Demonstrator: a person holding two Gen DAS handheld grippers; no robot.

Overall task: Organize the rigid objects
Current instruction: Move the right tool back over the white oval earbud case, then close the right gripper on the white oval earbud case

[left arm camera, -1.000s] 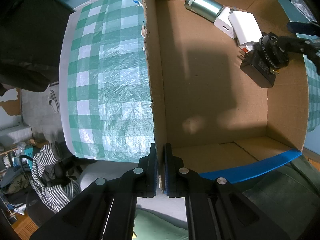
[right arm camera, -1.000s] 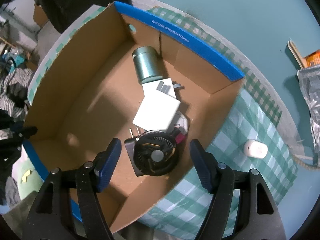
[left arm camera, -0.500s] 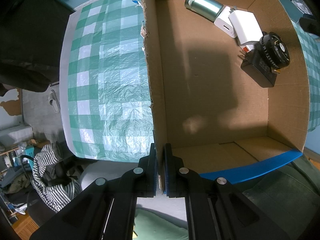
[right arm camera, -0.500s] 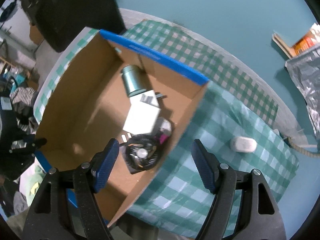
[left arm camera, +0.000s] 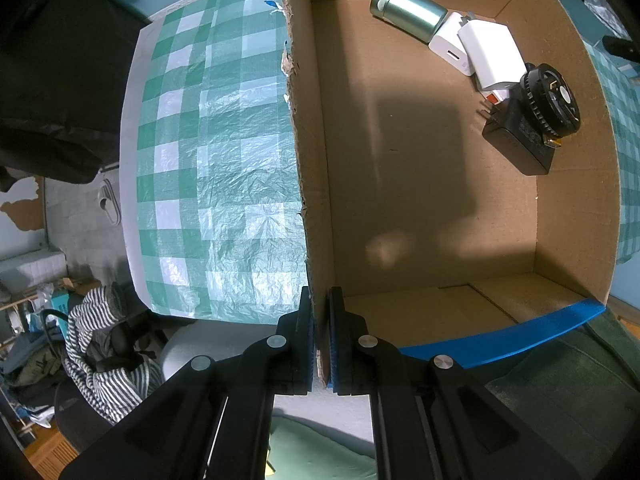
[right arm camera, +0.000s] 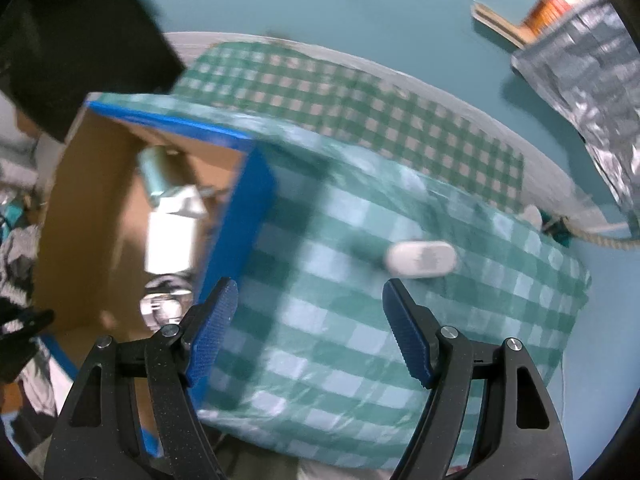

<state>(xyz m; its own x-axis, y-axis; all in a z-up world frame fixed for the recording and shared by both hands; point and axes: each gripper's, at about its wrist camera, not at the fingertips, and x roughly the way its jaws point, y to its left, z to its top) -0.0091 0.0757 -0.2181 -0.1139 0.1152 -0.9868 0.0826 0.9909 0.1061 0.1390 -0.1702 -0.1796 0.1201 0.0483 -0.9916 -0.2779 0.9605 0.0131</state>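
My left gripper (left arm camera: 320,344) is shut on the torn side wall of the cardboard box (left arm camera: 420,200), near its corner. Inside the box lie a green metal cylinder (left arm camera: 408,12), two white chargers (left arm camera: 492,54) and a black fan (left arm camera: 552,100) resting on a black adapter (left arm camera: 516,140). My right gripper (right arm camera: 310,332) hangs open over the green checked tablecloth (right arm camera: 340,340), just outside the box's blue-edged wall (right arm camera: 240,216), with nothing between its fingers. A white oval case (right arm camera: 420,259) lies on the cloth just beyond the right fingertip. The right wrist view is motion-blurred.
The round table's edge (left arm camera: 130,160) runs along the left; a chair with striped clothing (left arm camera: 104,352) stands below it. A silver foil bag (right arm camera: 580,72) and a rope (right arm camera: 592,236) lie past the table's far right rim. The near half of the box floor is bare.
My right gripper has left the black fan in the box, moved out over the box wall onto the tablecloth side and rolled. The white case is now close ahead. The left gripper has not moved.
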